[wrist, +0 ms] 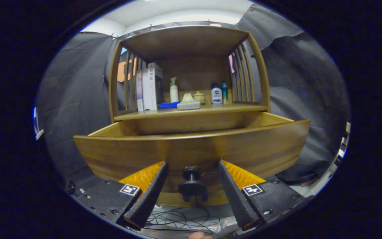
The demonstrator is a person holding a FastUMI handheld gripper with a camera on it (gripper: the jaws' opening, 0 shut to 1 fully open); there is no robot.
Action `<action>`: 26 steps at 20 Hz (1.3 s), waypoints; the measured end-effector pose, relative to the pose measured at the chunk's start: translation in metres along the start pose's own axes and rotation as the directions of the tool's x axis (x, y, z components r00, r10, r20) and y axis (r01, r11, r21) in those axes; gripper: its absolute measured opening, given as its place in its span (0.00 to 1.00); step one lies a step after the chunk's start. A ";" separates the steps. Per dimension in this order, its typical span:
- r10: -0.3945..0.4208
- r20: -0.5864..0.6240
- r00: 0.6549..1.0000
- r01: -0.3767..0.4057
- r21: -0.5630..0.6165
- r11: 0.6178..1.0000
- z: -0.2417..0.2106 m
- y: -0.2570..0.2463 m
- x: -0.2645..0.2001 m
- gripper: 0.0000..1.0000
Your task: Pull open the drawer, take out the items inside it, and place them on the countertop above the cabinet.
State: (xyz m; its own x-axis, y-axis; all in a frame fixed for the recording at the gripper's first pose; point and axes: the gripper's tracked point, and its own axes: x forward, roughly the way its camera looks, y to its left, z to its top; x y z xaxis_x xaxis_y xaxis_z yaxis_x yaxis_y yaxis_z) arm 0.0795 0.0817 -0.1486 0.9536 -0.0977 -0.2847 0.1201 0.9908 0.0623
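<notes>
Tangled dark cables point(181, 220) lie on the floor nearest the camera, under the gap between the two fingers. Both fingers point(151, 196) of the gripper point(192, 167) stand wide apart and press on nothing; the black round knob point(192, 186) of the drawer point(118, 152) sits between them, apart from either finger. That knob is fixed to the middle of the drawer's curved wooden front, which stands pulled well out from the cabinet point(257, 66), its side walls running back to the body. What lies inside the drawer is hidden behind the front panel. Above it runs the countertop point(230, 108), a wooden shelf with slatted sides and a roof board. Along its left edge stand upright books point(151, 86); beside them a white spray bottle point(173, 90), with a blue cloth point(168, 105) at the front edge. Near the middle sits a pale soap dish point(188, 103) with a small lidded pot point(198, 96) behind it. Toward the right side stand a white bottle point(216, 94) and a teal bottle point(224, 91), just beside each other.
</notes>
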 end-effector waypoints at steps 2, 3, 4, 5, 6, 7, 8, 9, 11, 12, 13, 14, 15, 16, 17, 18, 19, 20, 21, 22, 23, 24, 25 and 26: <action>-0.002 0.008 1.000 0.002 -0.009 1.000 0.000 0.000 0.002 0.98; -0.002 0.014 1.000 0.002 -0.006 1.000 0.002 0.000 0.002 0.98; -0.004 0.010 1.000 0.004 -0.007 1.000 0.000 0.000 0.002 0.98; -0.004 0.013 1.000 0.004 -0.007 1.000 0.002 0.000 0.001 0.97; -0.004 0.015 1.000 0.004 -0.004 1.000 0.002 0.001 0.000 0.98; -0.004 0.014 1.000 0.004 -0.002 1.000 0.002 0.001 0.001 0.98; -0.005 0.017 1.000 0.005 0.001 1.000 0.002 0.001 0.001 0.98; -0.006 0.018 1.000 0.006 0.004 1.000 0.002 0.003 0.002 0.98; -0.009 0.014 1.000 0.009 0.001 1.000 0.004 0.003 0.007 0.98; -0.009 0.011 1.000 0.009 0.004 1.000 0.005 0.003 0.011 0.98; -0.010 0.007 1.000 0.010 0.005 1.000 0.006 0.004 0.014 0.98; -0.012 0.005 1.000 0.012 0.003 1.000 0.007 0.004 0.018 0.98; -0.016 0.003 1.000 0.016 0.001 1.000 0.008 0.005 0.022 0.98; -0.020 0.005 1.000 0.020 -0.001 1.000 0.010 0.006 0.024 0.98; -0.023 0.011 1.000 0.023 -0.001 1.000 0.013 0.007 0.027 0.98; -0.025 0.019 1.000 0.025 -0.001 1.000 0.017 0.008 0.030 0.98; -0.026 0.012 1.000 0.026 0.003 1.000 0.017 0.009 0.036 0.98; -0.027 0.016 1.000 0.027 0.004 1.000 0.019 0.009 0.038 0.98; -0.030 0.005 1.000 0.030 0.000 1.000 0.019 0.008 0.045 0.98; -0.031 0.013 0.999 0.031 0.000 1.000 0.019 0.008 0.048 0.98; -0.031 0.002 1.000 0.031 -0.003 1.000 0.021 0.009 0.050 0.98; -0.032 0.008 0.999 0.032 0.000 0.999 0.023 0.009 0.055 0.98; -0.032 0.006 0.999 0.032 0.002 0.999 0.023 0.010 0.057 0.98; -0.032 0.006 0.999 0.032 0.001 0.999 0.024 0.010 0.061 0.98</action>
State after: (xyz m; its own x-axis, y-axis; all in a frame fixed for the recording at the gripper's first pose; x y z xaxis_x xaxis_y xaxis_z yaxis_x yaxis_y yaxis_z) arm 0.1457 0.0833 -0.1429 0.9509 -0.1297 -0.2810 0.1507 0.9871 0.0543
